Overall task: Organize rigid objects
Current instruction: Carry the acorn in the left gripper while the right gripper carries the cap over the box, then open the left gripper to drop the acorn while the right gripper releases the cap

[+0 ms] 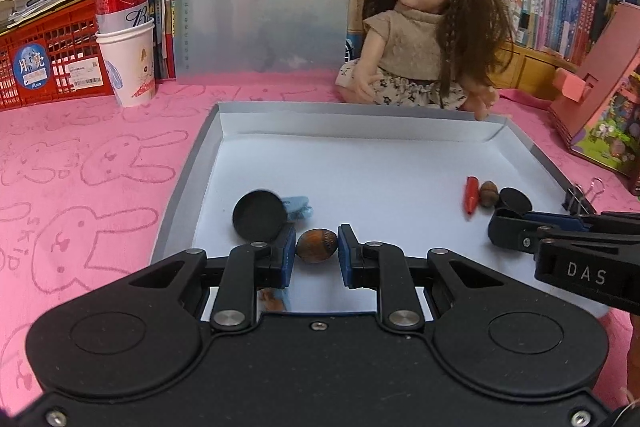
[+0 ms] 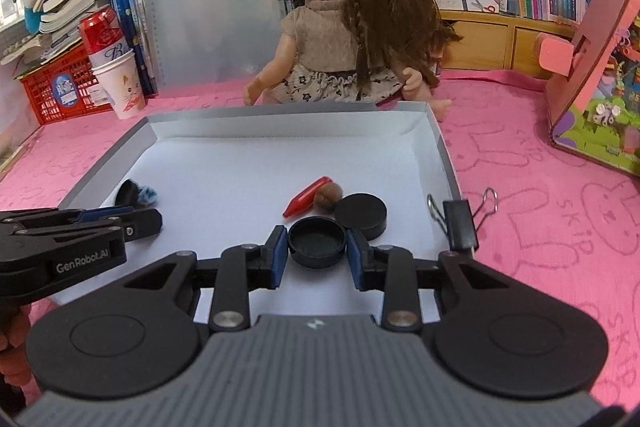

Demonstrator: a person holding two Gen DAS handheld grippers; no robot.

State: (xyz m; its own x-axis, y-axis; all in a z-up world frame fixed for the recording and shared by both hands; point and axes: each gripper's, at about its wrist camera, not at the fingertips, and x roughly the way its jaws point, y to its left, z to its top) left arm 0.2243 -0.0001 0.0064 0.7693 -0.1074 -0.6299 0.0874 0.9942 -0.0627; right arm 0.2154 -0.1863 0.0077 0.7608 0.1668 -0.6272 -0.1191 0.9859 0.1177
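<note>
A shallow white box lid (image 1: 360,163) lies on the pink cloth. My left gripper (image 1: 317,247) is shut on a brown nut-like ball (image 1: 317,245) just above the lid's near edge. A black round cap (image 1: 260,221) leans beside a pale blue piece (image 1: 298,207) to its left. My right gripper (image 2: 317,247) is shut on a black round cap (image 2: 317,241). Behind it lie another black cap (image 2: 362,213), a brown nut (image 2: 328,195) and a red carrot-shaped piece (image 2: 306,197). The right gripper also shows in the left wrist view (image 1: 516,227).
A doll (image 1: 416,27) sits behind the lid. A red can in a paper cup (image 1: 128,59) and a red crate (image 1: 48,63) stand at the back left. A pink toy house (image 2: 592,67) is at the right. A black binder clip (image 2: 460,219) sits on the lid's right rim.
</note>
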